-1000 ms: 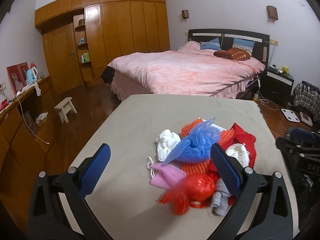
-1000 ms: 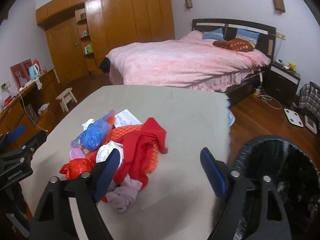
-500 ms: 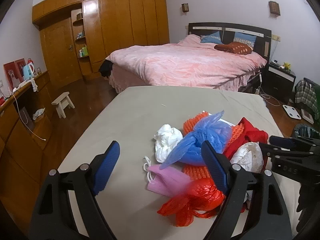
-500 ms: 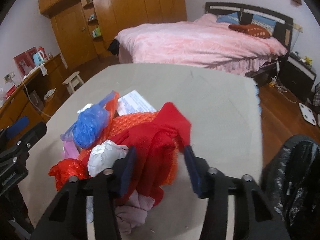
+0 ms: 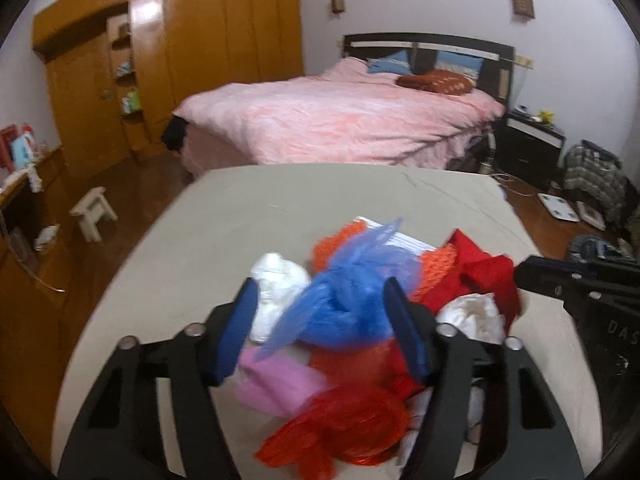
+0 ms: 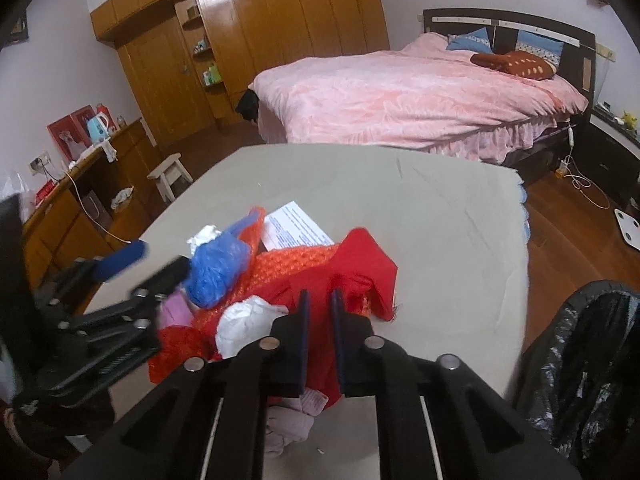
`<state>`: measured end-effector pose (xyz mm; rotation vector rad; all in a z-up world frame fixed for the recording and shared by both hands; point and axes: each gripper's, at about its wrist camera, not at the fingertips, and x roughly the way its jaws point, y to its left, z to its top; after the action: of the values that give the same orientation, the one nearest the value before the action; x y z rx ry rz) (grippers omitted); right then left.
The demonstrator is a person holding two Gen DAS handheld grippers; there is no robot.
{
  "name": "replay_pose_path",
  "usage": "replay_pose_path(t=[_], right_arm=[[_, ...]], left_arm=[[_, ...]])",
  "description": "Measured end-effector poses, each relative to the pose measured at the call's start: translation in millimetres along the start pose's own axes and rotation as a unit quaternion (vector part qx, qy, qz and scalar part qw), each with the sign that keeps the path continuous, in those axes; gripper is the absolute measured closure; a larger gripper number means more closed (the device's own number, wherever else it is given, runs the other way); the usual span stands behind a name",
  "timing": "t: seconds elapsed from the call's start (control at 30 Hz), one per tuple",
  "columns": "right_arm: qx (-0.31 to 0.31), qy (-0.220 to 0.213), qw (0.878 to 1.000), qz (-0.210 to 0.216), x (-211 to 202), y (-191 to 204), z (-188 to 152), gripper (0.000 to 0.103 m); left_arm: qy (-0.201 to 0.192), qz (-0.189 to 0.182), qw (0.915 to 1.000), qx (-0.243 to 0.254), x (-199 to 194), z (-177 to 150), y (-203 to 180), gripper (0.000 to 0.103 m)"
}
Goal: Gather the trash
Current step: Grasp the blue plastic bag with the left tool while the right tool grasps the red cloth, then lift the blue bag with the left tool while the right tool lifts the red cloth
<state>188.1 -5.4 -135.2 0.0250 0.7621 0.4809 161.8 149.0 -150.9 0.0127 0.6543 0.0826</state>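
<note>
On top of the grey surface [image 6: 440, 216] sits my pile of trash, all bunched up close to me. Nothing from it looks like it is in the black trash bag [image 6: 592, 356] yet. The bag waits off the surface's edge on my right side, and I cannot see inside it well.

My right claw [image 6: 319, 312] is squeezed together on the red cloth [image 6: 352, 268], with a fold of it pinched between the pads. So I think the first pick is just starting.

My left claw [image 5: 322, 316] is closing around the blue plastic bag [image 5: 340, 300]. The bag is between the pads, but they are not pressing on it yet.

Lots is left to do. I can see a white crumpled tissue [image 5: 276, 284], a pink thing [image 5: 276, 380], a red shiny bag [image 5: 344, 424], an orange net [image 6: 296, 264], another white wad [image 6: 248, 320] and a printed paper [image 6: 296, 228]. All of them lie on the surface, touching each other.
</note>
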Motion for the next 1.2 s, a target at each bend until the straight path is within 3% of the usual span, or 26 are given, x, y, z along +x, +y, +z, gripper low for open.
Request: replay_pose_path(t=[0.1,0.13,0.23,0.37,0.5,0.6,0.77,0.83,0.9,1.2], right_arm=[[-0.004,-0.004,1.0,0.0,-2,-1,6,0.092],[-0.005,-0.006,1.0,0.0,-3,-1,7,0.092],[-0.009,-0.008,1.0,-0.001,-4,0,9,0.092],[-0.003,-0.005,1.0,-0.007,-2,-2,5,0.088],[-0.002,-0.002,1.0,-0.013,3,-4,2,0.066],[-0.004,0.002,1.0,-0.015,12,-3,2,0.057],[-0.009,0.025,1.0,-0.012,34,0,-1,0.052],[-0.018,0.035,0.999,-0.006,41,2,-2,0.063],[-0.023,0.044,0.999,0.008,44,3,-1,0.095],[-0.02,-0.005,0.999,0.033,-13,4,16,0.096]], left_arm=[[0.018,-0.027,0.9995,0.006,12,0,-6,0.071],[0.024,-0.044,0.9987,0.006,15,-1,-8,0.084],[0.025,-0.047,0.9986,0.008,18,-3,-11,0.096],[0.01,-0.041,0.9991,-0.006,8,-3,-6,0.099],[-0.013,-0.037,0.9991,-0.014,-13,-2,-2,0.099],[-0.012,-0.041,0.9989,-0.017,-19,0,0,0.099],[-0.005,-0.039,0.9991,-0.016,-19,-4,0,0.099],[-0.001,-0.04,0.9991,-0.016,-19,-4,1,0.099],[-0.002,-0.039,0.9991,-0.017,-20,-3,3,0.099],[-0.026,-0.036,0.9989,-0.012,-44,18,2,0.099]])
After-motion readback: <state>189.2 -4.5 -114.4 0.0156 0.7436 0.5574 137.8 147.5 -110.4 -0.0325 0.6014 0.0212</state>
